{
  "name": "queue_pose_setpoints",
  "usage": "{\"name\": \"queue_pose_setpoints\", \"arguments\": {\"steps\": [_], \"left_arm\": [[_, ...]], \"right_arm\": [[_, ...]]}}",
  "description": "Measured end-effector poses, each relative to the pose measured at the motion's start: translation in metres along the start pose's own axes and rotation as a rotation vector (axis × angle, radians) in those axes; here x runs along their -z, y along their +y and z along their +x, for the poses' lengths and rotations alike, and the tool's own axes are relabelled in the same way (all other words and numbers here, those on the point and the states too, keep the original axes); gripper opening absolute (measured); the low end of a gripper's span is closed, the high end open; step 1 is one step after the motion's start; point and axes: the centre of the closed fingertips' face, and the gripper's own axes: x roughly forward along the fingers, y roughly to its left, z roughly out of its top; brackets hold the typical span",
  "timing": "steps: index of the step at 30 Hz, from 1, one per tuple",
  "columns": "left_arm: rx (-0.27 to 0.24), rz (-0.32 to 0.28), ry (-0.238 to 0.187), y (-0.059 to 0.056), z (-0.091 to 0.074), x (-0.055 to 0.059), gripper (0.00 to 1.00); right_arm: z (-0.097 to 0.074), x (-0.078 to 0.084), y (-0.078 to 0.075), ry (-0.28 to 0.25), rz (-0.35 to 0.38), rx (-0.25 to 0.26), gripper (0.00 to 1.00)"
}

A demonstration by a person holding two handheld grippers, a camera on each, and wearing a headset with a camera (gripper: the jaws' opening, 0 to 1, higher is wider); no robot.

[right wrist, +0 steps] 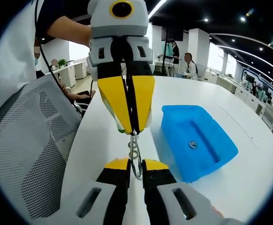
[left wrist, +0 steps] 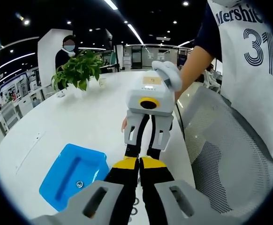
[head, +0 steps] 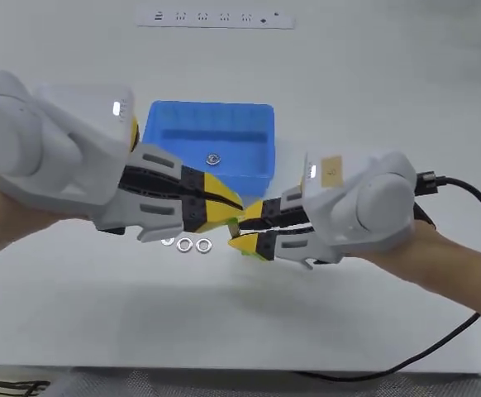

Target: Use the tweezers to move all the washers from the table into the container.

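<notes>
Just in front of the container point(head: 211, 106), the left gripper point(head: 236, 203) and right gripper point(head: 239, 231) meet tip to tip. Both have their jaws pinched nearly together on the tweezers point(right wrist: 135, 159), a thin metal piece bridging the two; the left grips one end and the right the other. Three washers point(head: 186, 244) lie in a row on the table point(head: 348, 83), near the container's front wall and beneath the left gripper. One washer point(head: 213, 159) lies inside the container.

Left gripper point(head: 235, 203) covers part of the leftmost washer point(head: 169, 241); ends of tweezers point(right wrist: 135, 158) hidden
</notes>
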Motion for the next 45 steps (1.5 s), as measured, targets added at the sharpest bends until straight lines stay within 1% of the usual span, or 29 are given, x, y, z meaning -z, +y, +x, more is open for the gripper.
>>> {"name": "queue_pose_setpoints", "arguments": {"steps": [5,9,13,17,20,28,32,37,41,45], "left_arm": [[0.017,0.014,0.019,-0.002,-0.001,0.001,0.05],[0.031,0.016,0.023,-0.006,-0.004,0.000,0.05],[0.036,0.018,0.017,-0.009,-0.010,-0.006,0.05],[0.038,0.024,0.008,-0.010,-0.021,-0.014,0.05],[0.028,0.027,-0.002,-0.008,-0.028,-0.020,0.05],[-0.015,0.017,-0.042,0.002,-0.048,-0.040,0.05],[-0.026,0.019,-0.067,0.006,-0.056,-0.050,0.05],[-0.030,0.023,-0.077,0.012,-0.062,-0.056,0.05],[-0.033,0.033,-0.074,0.018,-0.065,-0.060,0.05],[-0.040,0.041,-0.073,0.028,-0.067,-0.065,0.05]], "right_arm": [[0.000,0.000,0.002,0.001,-0.003,-0.001,0.11],[-0.001,-0.004,0.008,-0.001,-0.020,-0.003,0.11],[-0.004,-0.010,0.010,-0.010,-0.023,-0.005,0.10],[-0.008,-0.023,0.011,-0.029,-0.037,-0.003,0.10],[-0.013,-0.035,0.010,-0.045,-0.057,0.007,0.10],[-0.021,-0.061,0.001,-0.077,-0.101,0.037,0.10],[-0.024,-0.073,-0.004,-0.092,-0.121,0.047,0.10],[-0.024,-0.083,-0.008,-0.103,-0.142,0.053,0.10],[-0.023,-0.089,-0.012,-0.110,-0.150,0.059,0.10],[-0.024,-0.095,-0.024,-0.124,-0.153,0.079,0.10]]}}
